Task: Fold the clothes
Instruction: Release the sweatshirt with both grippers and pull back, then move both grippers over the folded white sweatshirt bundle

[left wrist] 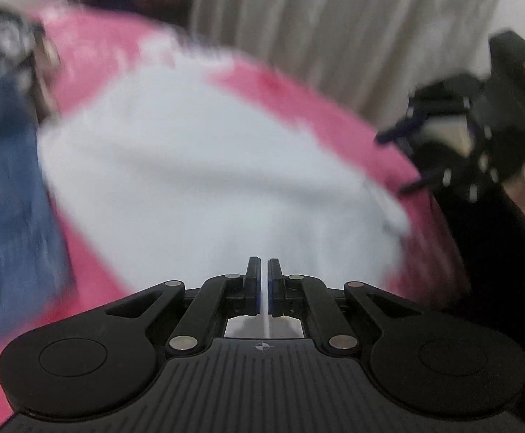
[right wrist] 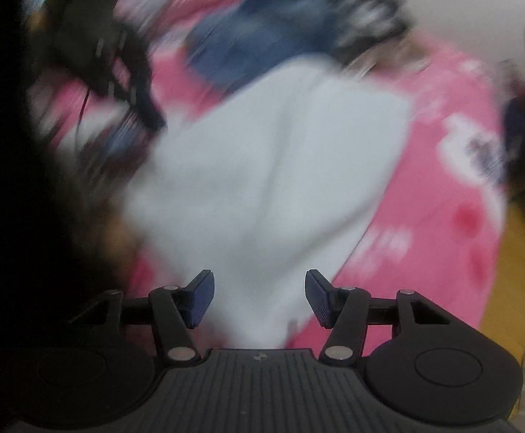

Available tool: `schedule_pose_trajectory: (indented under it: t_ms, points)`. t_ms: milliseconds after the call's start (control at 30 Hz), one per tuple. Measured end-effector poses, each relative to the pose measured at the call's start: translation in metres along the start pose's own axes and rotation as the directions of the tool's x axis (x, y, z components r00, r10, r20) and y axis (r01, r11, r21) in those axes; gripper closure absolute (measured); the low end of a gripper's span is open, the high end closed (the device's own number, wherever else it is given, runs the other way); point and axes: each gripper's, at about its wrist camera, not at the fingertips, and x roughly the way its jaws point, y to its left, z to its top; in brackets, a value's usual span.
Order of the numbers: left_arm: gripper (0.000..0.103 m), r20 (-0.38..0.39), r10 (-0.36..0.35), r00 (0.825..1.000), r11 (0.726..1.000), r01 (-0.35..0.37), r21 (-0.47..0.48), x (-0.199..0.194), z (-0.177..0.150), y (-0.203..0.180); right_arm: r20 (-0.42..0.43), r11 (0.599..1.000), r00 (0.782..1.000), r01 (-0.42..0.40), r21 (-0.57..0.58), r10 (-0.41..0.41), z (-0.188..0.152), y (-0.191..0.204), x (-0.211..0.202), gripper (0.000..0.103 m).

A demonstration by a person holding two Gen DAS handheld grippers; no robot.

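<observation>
A white garment (left wrist: 204, 166) lies spread on a pink patterned sheet (left wrist: 92, 47), blurred in both views. My left gripper (left wrist: 264, 281) hangs over its near edge with the jaws shut. A thin white sliver shows in the slit, and I cannot tell if cloth is pinched there. My right gripper (right wrist: 259, 296) stands open above the white garment (right wrist: 262, 166), with nothing pressed between its pads. Each gripper appears in the other's view: the right gripper (left wrist: 399, 164) at the garment's right edge, the left gripper (right wrist: 143, 104) at its upper left corner.
Blue jeans (left wrist: 6, 198) (right wrist: 255, 36) lie beside the white garment, with a black-and-white patterned cloth (left wrist: 2, 36) (right wrist: 371, 18) past them. A pale curtain (left wrist: 334, 18) hangs behind the bed. A yellow cloth (right wrist: 515, 270) lies off the pink sheet's (right wrist: 443, 180) right edge.
</observation>
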Motion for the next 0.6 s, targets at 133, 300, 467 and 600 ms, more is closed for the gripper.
schedule_pose_trajectory:
  t_ms: [133,300,467,600]
  points:
    - [0.1,0.231,0.16,0.96,0.981,-0.18,0.069,0.055,-0.002,0.001,0.086,0.998,0.995,0.056,-0.015,-0.055,0.019,-0.002,0.058,0.044]
    - [0.098,0.258,0.257,0.931,0.959,-0.279,0.049,0.079,-0.032,0.038,0.064,0.985,0.994,0.092,-0.142,-0.084,-0.014,0.029,0.083,0.042]
    - [0.103,0.272,0.368,0.889,0.93,-0.356,-0.096,0.045,-0.024,0.041,0.032,0.98,0.998,0.062,-0.191,-0.057,-0.029,0.041,0.055,0.042]
    - [0.102,0.298,0.078,0.951,0.99,-0.038,-0.137,0.036,0.011,0.042,0.212,0.989,0.976,0.075,-0.124,-0.048,-0.015,0.028,0.022,0.046]
